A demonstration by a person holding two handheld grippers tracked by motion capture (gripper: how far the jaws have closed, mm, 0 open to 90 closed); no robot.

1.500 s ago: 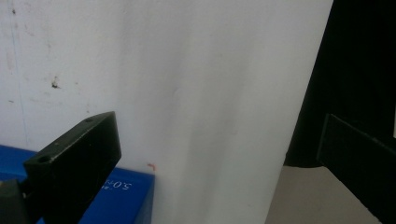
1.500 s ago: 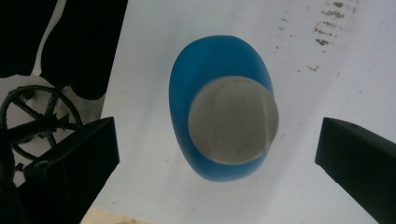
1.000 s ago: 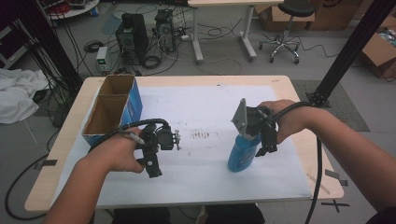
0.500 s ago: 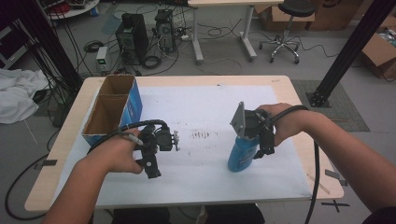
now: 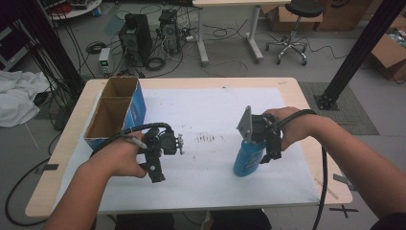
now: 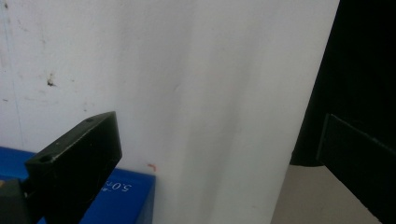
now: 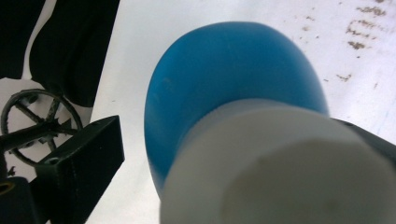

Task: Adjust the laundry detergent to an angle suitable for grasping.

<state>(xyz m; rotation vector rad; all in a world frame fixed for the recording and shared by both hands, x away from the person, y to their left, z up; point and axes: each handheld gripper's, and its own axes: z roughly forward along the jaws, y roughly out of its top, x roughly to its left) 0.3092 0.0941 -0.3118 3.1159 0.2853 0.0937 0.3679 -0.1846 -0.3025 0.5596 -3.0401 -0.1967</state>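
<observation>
Desk (image 5: 201, 81): white sheet over most of the top; open cardboard box with blue sides (image 5: 117, 112) at the far-left corner.

Blue bottle (image 5: 247, 160), white cap: stands upright toward the right of the sheet, nearer the near edge than the far one; long axis vertical. In the right gripper view the cap (image 7: 289, 168) sits directly ahead of the camera, body (image 7: 224, 79) dropping away to the sheet.

Right gripper (image 5: 261, 143): directly over the bottle, pointing down along its axis, by far the nearer hand. Jaws spread wide and have just been closing a little, with the bottle top between them; left jaw stands clear of the blue body, right jaw is mostly hidden behind the cap, so contact there can't be read. Judged: not yet a grip.

Left gripper (image 5: 155, 170): near the box, well apart from the bottle; jaws spread, nothing between
</observation>
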